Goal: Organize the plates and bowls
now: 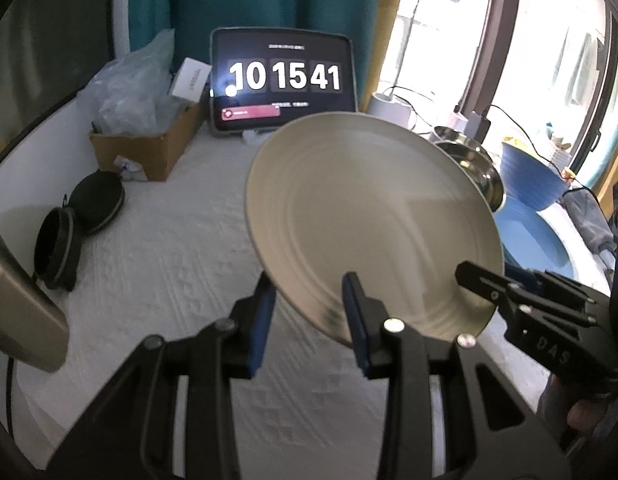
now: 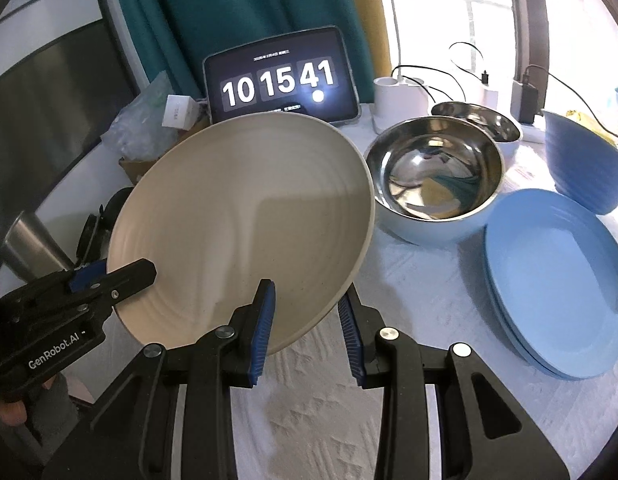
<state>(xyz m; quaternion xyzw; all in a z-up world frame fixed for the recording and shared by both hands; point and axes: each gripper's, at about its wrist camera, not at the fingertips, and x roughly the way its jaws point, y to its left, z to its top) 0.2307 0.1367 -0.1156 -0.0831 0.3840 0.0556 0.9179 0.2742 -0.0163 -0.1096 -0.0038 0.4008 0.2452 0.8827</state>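
Plate [image 2: 245, 216] first: a round, cream-coloured dish with faint concentric ridges on its face and a slightly raised rim, held tilted in the air above the white textured cloth of the table [image 2: 317, 420], in front of the tablet [image 2: 281, 80] that shows a large clock. The left gripper [image 1: 309, 312] has the plate's near edge between its blue-padded jaws, which stand partly closed on the rim. The right gripper [image 2: 305, 312] grips the rim further round in the same way, its jaws also narrowed onto the edge, one pad on the face and one beneath. Each gripper shows in the other's view, clamped on the plate's edge.

To the right of the tablet, toward the window, stands a steel bowl [image 2: 437, 176] with a pale blue outer shell, its mirror-bright inside reflecting the room; a second steel bowl [image 2: 481, 120] sits just behind it. In front of these, nearer the camera, lies a stack of light blue plates [image 2: 557, 272], and beside them a deep blue ribbed bowl [image 2: 585, 164]. To the left of the tablet sits a cardboard box [image 1: 149, 148] stuffed with clear plastic bags, and in front of that a black round case [image 1: 97, 200] lying open. A metal cup [image 2: 29, 248] lies further left.
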